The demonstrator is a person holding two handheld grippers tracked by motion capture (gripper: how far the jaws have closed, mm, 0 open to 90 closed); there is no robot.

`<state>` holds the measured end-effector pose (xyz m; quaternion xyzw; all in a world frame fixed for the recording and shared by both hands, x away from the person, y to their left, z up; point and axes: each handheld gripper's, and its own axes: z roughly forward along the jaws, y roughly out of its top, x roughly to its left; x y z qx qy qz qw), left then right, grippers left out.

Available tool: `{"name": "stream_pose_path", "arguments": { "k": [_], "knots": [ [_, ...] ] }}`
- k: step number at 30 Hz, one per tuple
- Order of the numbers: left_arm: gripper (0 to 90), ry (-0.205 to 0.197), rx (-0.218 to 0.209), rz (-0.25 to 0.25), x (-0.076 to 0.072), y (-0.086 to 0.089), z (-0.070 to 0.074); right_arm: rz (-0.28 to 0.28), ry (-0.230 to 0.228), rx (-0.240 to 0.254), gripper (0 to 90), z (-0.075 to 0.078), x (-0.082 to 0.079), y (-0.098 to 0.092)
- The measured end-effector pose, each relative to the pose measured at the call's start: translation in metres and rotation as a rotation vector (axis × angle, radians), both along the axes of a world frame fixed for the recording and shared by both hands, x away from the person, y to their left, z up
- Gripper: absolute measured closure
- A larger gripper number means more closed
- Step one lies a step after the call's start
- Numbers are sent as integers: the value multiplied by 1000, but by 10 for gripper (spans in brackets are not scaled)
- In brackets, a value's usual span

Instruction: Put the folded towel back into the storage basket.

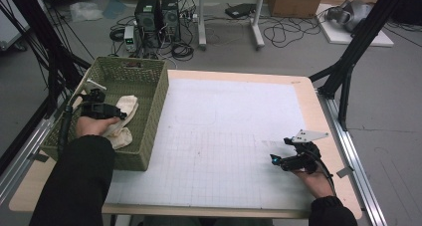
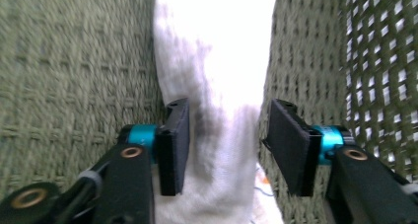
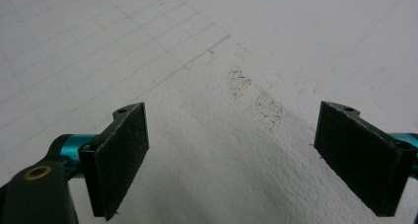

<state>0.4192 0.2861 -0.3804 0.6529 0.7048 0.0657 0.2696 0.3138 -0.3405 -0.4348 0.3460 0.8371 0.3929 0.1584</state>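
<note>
Basket point(image 1: 149, 94) sits on the bench's point(image 1: 234, 84) left edge, cloth point(image 1: 127, 106) inside it; mat point(image 1: 224, 136) covers the bench to its right

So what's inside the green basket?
A white cloth lies inside the green basket, with the left claw open around it. The person's hand and the cloth cover part of the basket's bottom.

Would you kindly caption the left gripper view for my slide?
Left tongs open around a white cloth lying in the green woven basket.
</note>
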Motion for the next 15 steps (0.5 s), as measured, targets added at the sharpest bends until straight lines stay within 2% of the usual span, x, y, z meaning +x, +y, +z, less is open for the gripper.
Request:
{"name": "stream_pose_path", "arguments": {
  "k": [2, 3, 5, 6, 7, 8, 9, 12, 15],
  "knots": [
    [492, -3, -2, 6, 2, -1, 0, 1, 2, -1, 124, 0, 1, 0],
    [493, 6, 11, 4, 4, -2, -3, 0, 4, -2, 125, 0, 1, 0],
    [500, 50, 47, 2, 6, -5, -10, -1, 4, -1, 125, 0, 1, 0],
    [526, 66, 68, -12, 6, -8, -14, 0, 2, -1, 124, -1, 2, 0],
    [544, 101, 70, -20, 7, -9, -17, 1, 2, -1, 125, -1, 2, 0],
    [589, 113, 86, -31, 6, -10, -17, 3, 0, -2, 125, -1, 2, 0],
    [645, 123, 111, -43, 6, -11, -17, 0, 1, -1, 125, -1, 2, 0],
    [727, 143, 145, -73, 3, -14, -18, -2, 2, -1, 124, 0, 1, -1],
    [746, 149, 157, -92, 0, -16, -18, -5, 0, 10, 124, 1, 0, -2]
  ]
}}
